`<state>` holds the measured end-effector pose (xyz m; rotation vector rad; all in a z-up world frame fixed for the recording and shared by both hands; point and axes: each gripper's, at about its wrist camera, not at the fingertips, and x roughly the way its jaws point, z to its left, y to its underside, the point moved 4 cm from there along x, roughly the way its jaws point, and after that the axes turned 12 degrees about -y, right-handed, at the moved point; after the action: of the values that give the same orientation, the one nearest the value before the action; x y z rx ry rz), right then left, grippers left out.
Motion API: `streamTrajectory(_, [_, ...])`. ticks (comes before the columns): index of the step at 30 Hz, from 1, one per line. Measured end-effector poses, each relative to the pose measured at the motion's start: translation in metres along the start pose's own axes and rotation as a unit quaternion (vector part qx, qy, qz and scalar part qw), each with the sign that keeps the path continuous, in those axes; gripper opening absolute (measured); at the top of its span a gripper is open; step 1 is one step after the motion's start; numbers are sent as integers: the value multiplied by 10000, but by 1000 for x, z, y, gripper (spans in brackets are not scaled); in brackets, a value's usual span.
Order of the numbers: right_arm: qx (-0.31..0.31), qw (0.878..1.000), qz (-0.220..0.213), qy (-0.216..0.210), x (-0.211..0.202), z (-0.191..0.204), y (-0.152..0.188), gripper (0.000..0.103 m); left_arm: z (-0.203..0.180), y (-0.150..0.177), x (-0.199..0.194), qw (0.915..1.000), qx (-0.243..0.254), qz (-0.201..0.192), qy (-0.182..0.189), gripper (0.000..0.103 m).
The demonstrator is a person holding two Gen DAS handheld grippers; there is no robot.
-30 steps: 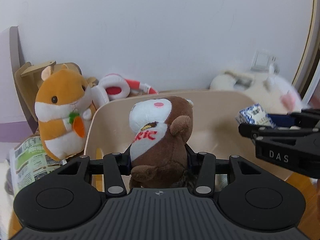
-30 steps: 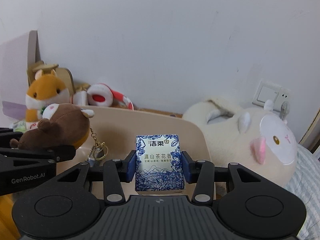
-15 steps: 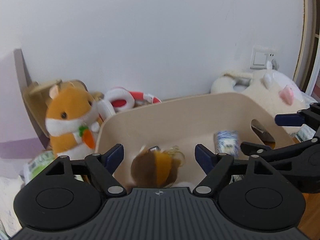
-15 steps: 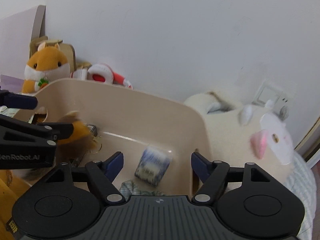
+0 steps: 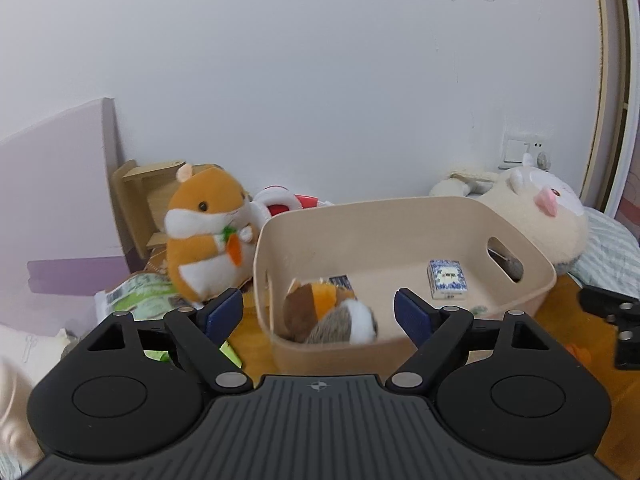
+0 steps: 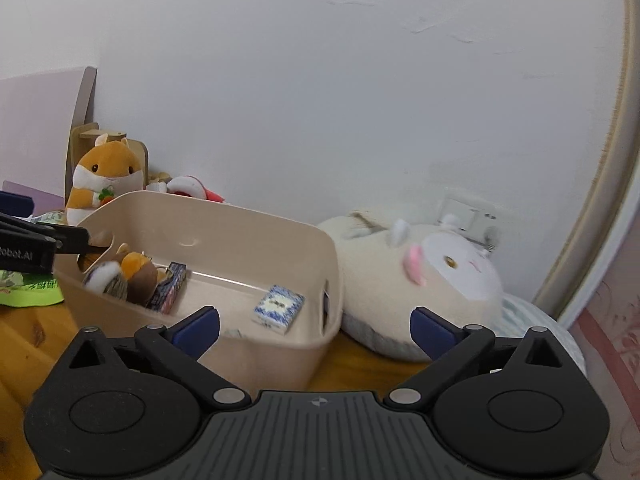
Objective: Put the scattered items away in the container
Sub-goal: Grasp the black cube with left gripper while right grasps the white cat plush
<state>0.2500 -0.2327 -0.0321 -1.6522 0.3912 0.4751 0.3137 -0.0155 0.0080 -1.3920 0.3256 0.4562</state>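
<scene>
both toys' worth of clutter now lies in the bin

the beige container [image 5: 404,216] stands on the wooden worktop [image 5: 576,364] with the brown plush [image 5: 328,314] lying on its side at the near left corner of its floor. the blue-and-white tissue pack [image 5: 447,284] lies flat toward the container's right end, just inside the handle cut-out. a dark patterned packet [image 6: 170,286] leans beside the plush; its print is too blurred to read.

the left gripper [image 5: 318,310] hangs in front of the container's near wall, its blue-padded fingers [image 5: 224,312] spread wide, having just been opening, with nothing between them. the right gripper [image 6: 316,326] sits at the container's right end, its fingers [image 6: 430,328] spread as wide, also just opened and empty, straddling the container's corner and the edge of the cream pillow plush [image 6: 432,280].

outside the container, an orange hamster plush [image 5: 206,232] stands upright to its left, near a green-printed packet [image 5: 140,300] on the worktop. a red-and-white toy [image 5: 280,206] lies behind the container's far left corner.
</scene>
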Motion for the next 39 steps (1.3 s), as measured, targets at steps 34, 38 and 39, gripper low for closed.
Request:
streamTrajectory(34, [918,9929,547,-523,-36,16,128,103,-10,140,-37,9969,529,562,-119,85])
streamTrajectory(38, [786,9921,635,-747,-27,32,128,103,-9,145,-25,9960,508,733,-53,85])
streamTrajectory(39, [764,9917,665,-790,-25,36,128,103,-9,146,-22,9957,493,778,-27,85])
